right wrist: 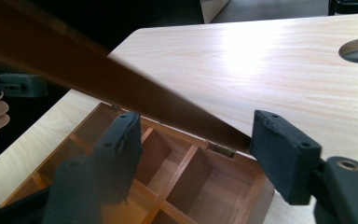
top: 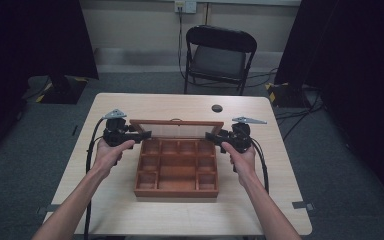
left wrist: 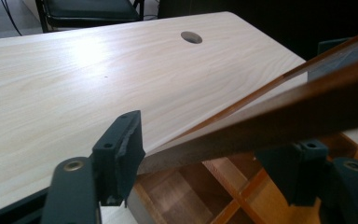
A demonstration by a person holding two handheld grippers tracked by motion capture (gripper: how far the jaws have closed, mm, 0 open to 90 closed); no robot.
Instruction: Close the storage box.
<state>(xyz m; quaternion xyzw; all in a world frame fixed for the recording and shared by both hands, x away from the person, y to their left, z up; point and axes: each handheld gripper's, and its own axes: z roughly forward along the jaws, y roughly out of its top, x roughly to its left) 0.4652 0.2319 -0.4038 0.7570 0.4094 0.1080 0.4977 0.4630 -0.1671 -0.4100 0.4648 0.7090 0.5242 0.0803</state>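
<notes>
Right now one wooden box [top: 176, 170] is sitting in the middle of one light table [top: 130, 210], and its one lid [top: 176, 129] is standing up along the far side. Inside the box I am counting eleven little compartments, three rows of small ones and one long one in the middle. Two grippers are reaching in, one at each end of the lid. One black chair [top: 219, 57] is waiting behind the table, and one round hole [top: 216, 108] is showing in the tabletop past the lid.

Lots of bare table is lying open to the left, to the right and in front of the box. The lid's edge is running slanted across both gripper views.

The left gripper [top: 142, 135] is pointing in at the lid's left end; its jaws are parted, and the lid edge is lying between them, near one jaw. The right gripper [top: 211, 136] is pointing in at the right end; its jaws are spread wide around the lid edge without pinching it. Both forearms are stretching up from the near side, hands wrapping the handles
</notes>
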